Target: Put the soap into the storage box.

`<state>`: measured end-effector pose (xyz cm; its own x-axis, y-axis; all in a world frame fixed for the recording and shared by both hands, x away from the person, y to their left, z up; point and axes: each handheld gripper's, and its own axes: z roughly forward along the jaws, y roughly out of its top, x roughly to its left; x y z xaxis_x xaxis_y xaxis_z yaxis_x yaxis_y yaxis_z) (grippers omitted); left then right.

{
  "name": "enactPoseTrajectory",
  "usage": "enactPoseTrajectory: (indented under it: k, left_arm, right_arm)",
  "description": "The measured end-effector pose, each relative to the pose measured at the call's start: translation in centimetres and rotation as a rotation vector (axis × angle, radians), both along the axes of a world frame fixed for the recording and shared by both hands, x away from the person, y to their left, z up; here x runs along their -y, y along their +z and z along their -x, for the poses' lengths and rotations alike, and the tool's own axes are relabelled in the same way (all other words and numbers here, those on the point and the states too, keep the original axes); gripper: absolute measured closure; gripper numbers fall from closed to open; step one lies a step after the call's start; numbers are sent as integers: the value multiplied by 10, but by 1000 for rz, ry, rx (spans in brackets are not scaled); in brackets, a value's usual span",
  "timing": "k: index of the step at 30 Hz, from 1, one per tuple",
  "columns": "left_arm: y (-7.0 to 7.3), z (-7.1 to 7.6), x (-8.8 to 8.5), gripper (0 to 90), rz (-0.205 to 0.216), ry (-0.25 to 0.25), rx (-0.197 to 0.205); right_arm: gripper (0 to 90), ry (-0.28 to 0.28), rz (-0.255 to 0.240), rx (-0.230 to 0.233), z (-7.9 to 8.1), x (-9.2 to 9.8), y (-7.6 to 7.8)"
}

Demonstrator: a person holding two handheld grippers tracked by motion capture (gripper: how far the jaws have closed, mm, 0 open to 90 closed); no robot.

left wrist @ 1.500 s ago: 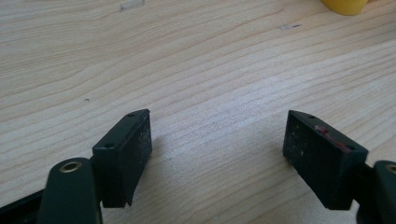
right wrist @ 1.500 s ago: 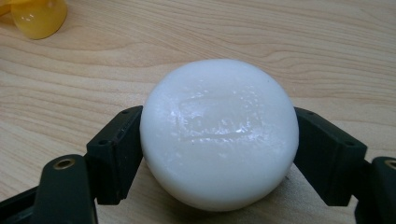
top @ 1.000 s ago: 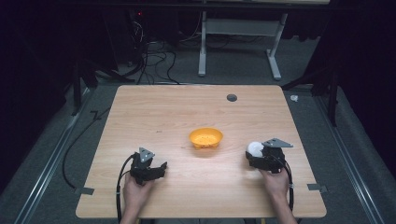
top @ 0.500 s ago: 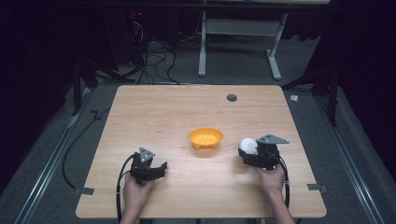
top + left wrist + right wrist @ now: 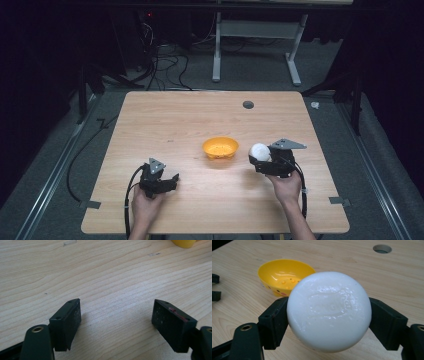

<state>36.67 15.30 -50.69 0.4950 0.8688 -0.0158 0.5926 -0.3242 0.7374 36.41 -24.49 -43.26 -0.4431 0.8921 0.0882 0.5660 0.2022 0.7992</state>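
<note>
Right tool (image 5: 261, 159) is clamping a white ball (image 5: 329, 311) between its two black jaws, one pad pressing on each side at the ball's widest part; the ball is sitting clear of the worktop (image 5: 165, 120), carried in the air just right of the yellow bowl (image 5: 220, 147). In the right gripper view the bowl's open mouth (image 5: 284, 275) is lying beyond and to the left of the ball, empty apart from small coloured dots on its inner wall. Judgement: the carry step is in hand, with the ball lifted and heading toward the bowl, release not yet done. The next move is calling for a short travel leftward until the ball is hanging over the bowl's centre, then a small lowering and a gentle parting of the jaws, since a round ball dropped at the rim is likely rolling off or tipping the light bowl. Left tool (image 5: 167, 182) is resting at the near-left of the worktop, jaws wide apart and holding nothing, well apart from the bowl.
</note>
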Motion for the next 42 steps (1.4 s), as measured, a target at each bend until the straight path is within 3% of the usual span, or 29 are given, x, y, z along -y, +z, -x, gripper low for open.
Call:
enactPoseTrajectory:
  k: [14,20,42]
  left_arm:
    - [0,0,0,240,-1,0,0]
    - [0,0,0,238,0,-1,0]
    - [0,0,-1,240,8,1,-1]
  right_arm:
    - [234,72,-13,29,-16,-24,23]
    - [234,106,19,31,-22,-39,26]
    - [234,158,40,3,-51,-74,27]
